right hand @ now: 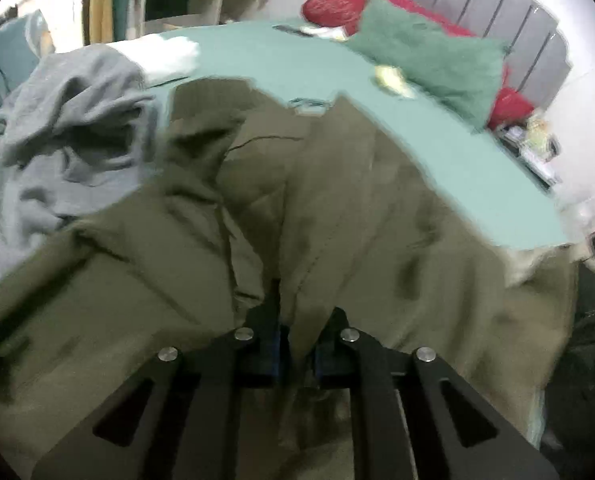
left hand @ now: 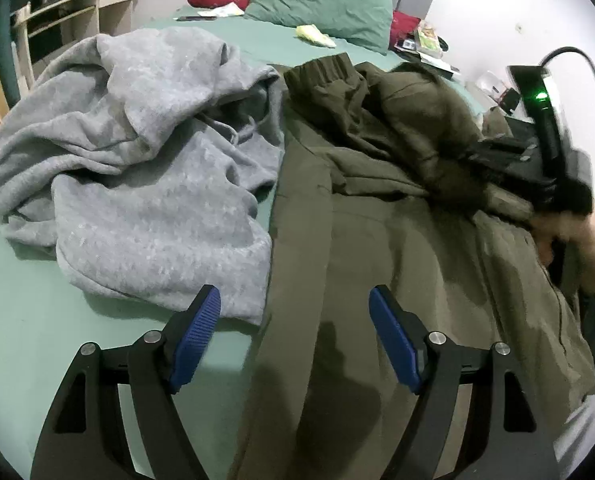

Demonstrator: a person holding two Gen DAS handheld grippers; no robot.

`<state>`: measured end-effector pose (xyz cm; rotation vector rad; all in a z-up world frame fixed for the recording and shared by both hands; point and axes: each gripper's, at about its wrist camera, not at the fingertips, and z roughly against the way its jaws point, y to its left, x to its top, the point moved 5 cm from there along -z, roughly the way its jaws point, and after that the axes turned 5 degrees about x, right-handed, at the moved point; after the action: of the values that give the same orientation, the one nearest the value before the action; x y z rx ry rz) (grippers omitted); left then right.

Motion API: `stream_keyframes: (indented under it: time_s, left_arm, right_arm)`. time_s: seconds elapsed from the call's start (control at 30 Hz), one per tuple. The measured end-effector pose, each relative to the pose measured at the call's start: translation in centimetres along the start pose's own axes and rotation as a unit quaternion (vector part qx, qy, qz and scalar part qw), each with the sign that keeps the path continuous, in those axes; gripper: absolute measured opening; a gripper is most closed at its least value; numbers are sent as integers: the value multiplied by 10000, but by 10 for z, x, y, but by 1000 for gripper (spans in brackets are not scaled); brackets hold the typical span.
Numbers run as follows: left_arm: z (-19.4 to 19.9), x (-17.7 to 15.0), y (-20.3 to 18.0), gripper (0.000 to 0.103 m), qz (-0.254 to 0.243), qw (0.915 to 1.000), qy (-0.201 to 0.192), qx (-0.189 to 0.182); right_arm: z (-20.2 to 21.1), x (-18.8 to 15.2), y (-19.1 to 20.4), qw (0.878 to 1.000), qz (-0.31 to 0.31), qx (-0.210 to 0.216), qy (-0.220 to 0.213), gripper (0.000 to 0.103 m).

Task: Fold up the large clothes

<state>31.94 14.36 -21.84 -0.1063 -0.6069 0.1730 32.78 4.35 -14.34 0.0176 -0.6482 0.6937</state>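
Olive garment (left hand: 397, 240) lies spread on the bed (left hand: 29, 320), just right of a crumpled grey sweatshirt (left hand: 137, 160), edges touching. Right tongs (right hand: 295, 344) are clenched on a pinch of olive cloth, which bunches up between the blades; this view is motion-blurred, so which edge is held is uncertain. Left tongs (left hand: 295, 320) hang released over the near hem, grasping nothing.

Step in hand, as judged: carrying one side across for a fold. Advice: pin the near hem with the left tongs and draw the cloth low and taut.

Olive cloth: smooth, thin weave, elastic gathered waistband. Grey: fleecy, thick, drawcord visible.
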Motion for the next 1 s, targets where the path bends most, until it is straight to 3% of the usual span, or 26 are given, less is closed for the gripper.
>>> stream_keyframes:
  time_s: [0.03, 0.07, 0.1, 0.13, 0.17, 0.23, 0.3, 0.33, 0.37, 0.4, 0.43, 0.5, 0.6, 0.7, 0.83, 0.9, 1.0]
  left_arm:
    - [0, 0, -1, 80, 1, 10000, 15, -23]
    - [1, -1, -1, 80, -10, 10000, 25, -47]
    - [1, -1, -2, 80, -20, 10000, 23, -53]
    - [0, -2, -4, 80, -30, 10000, 26, -60]
    - [0, -3, -4, 80, -26, 10000, 42, -78]
    - [1, -6, -5, 80, 23, 9999, 88, -141]
    - [0, -8, -7, 80, 2, 9998, 117, -143]
    - [0, -10, -7, 80, -32, 9998, 122, -136]
    - [0, -11, -9, 80, -77, 9998, 127, -125]
    - [0, -12, -10, 80, -92, 9998, 129, -122]
    - [1, -13, -12, 80, -112, 9998, 134, -137]
    - [4, -14, -15, 80, -151, 9997, 96, -161]
    - [7, -14, -15, 80, -234, 9996, 6, -154]
    - [8, -13, -14, 80, -224, 9997, -47, -129]
    - [6, -13, -12, 80, -174, 9998, -42, -98]
    - [3, -12, -12, 80, -171, 9998, -13, -94]
    - [0, -12, -15, 80, -195, 9997, 52, -135]
  right_arm:
    - [11, -3, -14, 9962, 460, -727, 120, 9]
    - [20, -4, -21, 9898, 837, -1147, 132, 8]
    - [33, -7, -28, 9739, 1461, -1733, 83, 8]
    - [47, -12, -35, 9464, 2148, -2412, 39, 8]
    - [56, -19, -38, 9230, 2636, -2804, -12, 8]
    - [66, -36, -40, 8973, 3212, -3027, -62, 9]
    - [61, -62, -35, 8899, 3495, -2931, 74, 11]
    - [48, -84, -29, 8872, 3624, -2835, 324, 18]
    - [39, -96, -27, 8917, 3588, -2718, 488, 25]
    - [29, -111, -23, 9051, 3386, -2479, 684, 40]
    - [20, -126, -18, 9271, 2998, -2088, 842, 49]
    - [19, -147, -3, 9557, 2378, -1563, 751, 57]
    - [32, -162, 12, 9765, 1762, -1129, 508, 60]
    - [54, -154, 23, 9871, 1332, -886, 18, 61]
    - [65, -106, 27, 9936, 662, -596, -696, 61]
    - [59, -78, 29, 9947, 421, -327, -878, 61]
    - [29, -51, 30, 9956, 116, -406, -831, 60]
